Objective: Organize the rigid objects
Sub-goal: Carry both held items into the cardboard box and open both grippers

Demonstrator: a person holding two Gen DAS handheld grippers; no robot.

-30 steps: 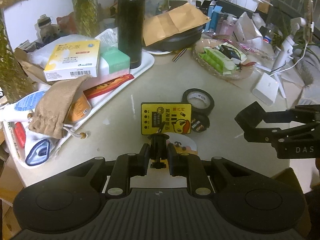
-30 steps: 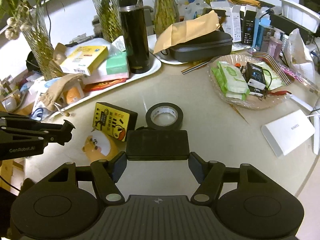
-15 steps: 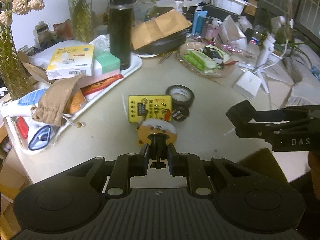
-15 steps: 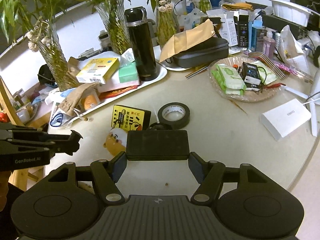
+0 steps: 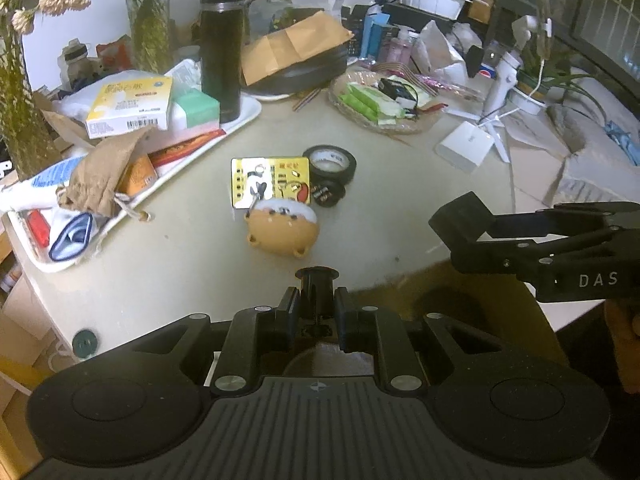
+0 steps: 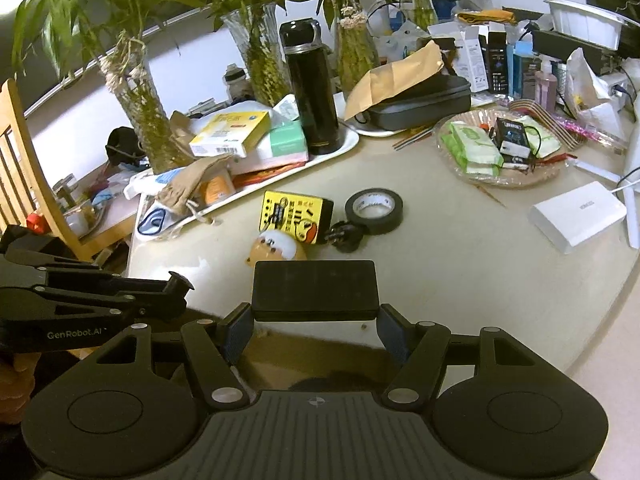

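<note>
Black case [image 6: 315, 290] farther from tape [image 6: 374, 211]

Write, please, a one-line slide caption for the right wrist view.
Right claw gripping a flat black case above a cluttered table.

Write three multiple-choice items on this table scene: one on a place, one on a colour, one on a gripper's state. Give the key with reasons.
1. Where does the roll of black tape lie?
A. on the white tray
B. on the bare table beside the yellow box
C. in the wicker basket

2. What colour is the tall flask on the white tray?
A. black
B. red
C. white

3. What is between the right gripper's fingers?
A. nothing
B. a green packet
C. a flat black box

Key: 1 B, the roll rests on the tabletop right of the yellow box. 2 A, its body and cap are black. 3 C, both fingers clamp the box's ends.
</note>
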